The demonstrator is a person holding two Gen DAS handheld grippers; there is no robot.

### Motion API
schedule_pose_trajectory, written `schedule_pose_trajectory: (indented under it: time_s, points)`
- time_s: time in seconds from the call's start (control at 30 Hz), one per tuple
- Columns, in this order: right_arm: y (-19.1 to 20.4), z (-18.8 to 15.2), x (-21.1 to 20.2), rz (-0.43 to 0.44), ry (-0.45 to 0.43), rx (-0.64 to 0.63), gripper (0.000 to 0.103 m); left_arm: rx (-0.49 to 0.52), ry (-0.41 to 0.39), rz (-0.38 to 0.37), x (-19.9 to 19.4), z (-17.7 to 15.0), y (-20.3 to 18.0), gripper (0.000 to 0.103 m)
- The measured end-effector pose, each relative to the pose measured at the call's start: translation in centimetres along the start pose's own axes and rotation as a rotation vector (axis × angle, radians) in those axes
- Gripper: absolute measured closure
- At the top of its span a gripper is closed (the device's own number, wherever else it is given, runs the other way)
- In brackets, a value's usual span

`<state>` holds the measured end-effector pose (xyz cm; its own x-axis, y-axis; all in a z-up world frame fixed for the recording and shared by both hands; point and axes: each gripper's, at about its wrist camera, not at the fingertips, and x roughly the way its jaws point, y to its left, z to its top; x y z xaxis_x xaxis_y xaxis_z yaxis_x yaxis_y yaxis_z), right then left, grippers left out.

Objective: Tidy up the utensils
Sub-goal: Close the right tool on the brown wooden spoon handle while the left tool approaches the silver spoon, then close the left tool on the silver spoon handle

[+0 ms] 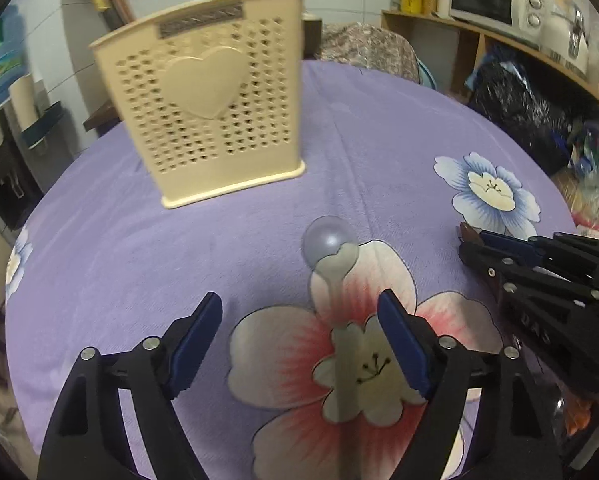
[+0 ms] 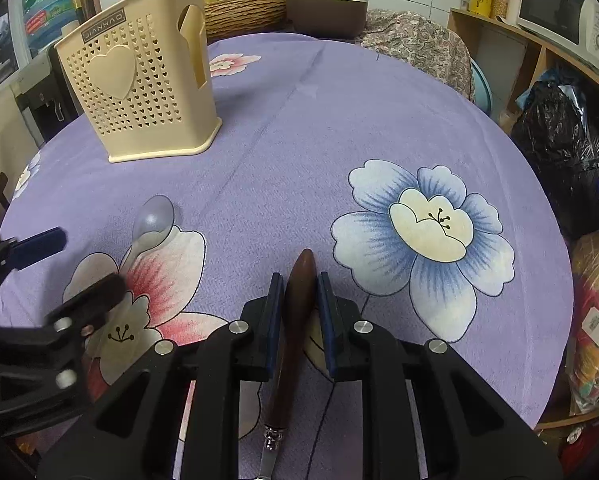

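Note:
A cream perforated utensil holder (image 1: 211, 120) with a heart on its front stands upright on the purple floral tablecloth; it also shows in the right wrist view (image 2: 139, 80) at far left. A pale grey spoon (image 1: 331, 256) lies on the cloth, bowl toward the holder, handle running back between my left fingers. My left gripper (image 1: 299, 332) is open above its handle. The spoon also shows in the right wrist view (image 2: 153, 220). My right gripper (image 2: 299, 296) is shut on the brown wooden handle of a utensil (image 2: 299, 284), metal end pointing back toward the camera.
The round table's cloth (image 2: 339, 120) drops off at right. A brown lidded pot (image 2: 323, 4) and a woven basket (image 2: 243, 12) sit at the far edge. A shelf with a microwave (image 1: 487, 0) and black bags (image 2: 559, 140) stand to the right.

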<state>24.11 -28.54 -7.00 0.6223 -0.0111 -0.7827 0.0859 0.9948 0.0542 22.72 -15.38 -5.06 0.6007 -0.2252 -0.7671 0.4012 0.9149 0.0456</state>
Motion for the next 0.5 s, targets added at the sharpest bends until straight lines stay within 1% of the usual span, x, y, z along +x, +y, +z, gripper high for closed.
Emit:
schedule_pose_trajectory:
  time_s: [0.03,0.13,0.23,0.37,0.43,0.47,0.5]
  points:
    - [-0.1,0.0,0.0,0.005,0.0,0.004,0.085,0.003,0.008,0.0,0.4,0.2,-0.2,0.032]
    - [-0.3,-0.1,-0.1,0.009,0.0,0.008,0.085,0.011,0.03,0.017,1.7,0.9,-0.6,0.036]
    - [-0.2,-0.1,0.0,0.006,-0.005,0.005,0.085,-0.021,0.032,0.001,2.2,1.4,-0.4,0.041]
    - [-0.1,-0.2,0.0,-0.001,-0.006,0.001,0.085,-0.034,0.028,-0.001,2.5,1.8,-0.4,0.046]
    - [-0.1,-0.2,0.0,0.002,-0.006,0.003,0.085,-0.026,0.026,0.0,2.7,2.0,-0.6,0.054]
    - [-0.1,-0.2,0.0,0.004,-0.005,0.006,0.085,-0.023,0.027,0.001,2.7,2.1,-0.7,0.057]
    - [-0.2,-0.2,0.0,0.004,-0.005,0.006,0.085,-0.025,0.026,-0.002,2.8,2.2,-0.8,0.062]
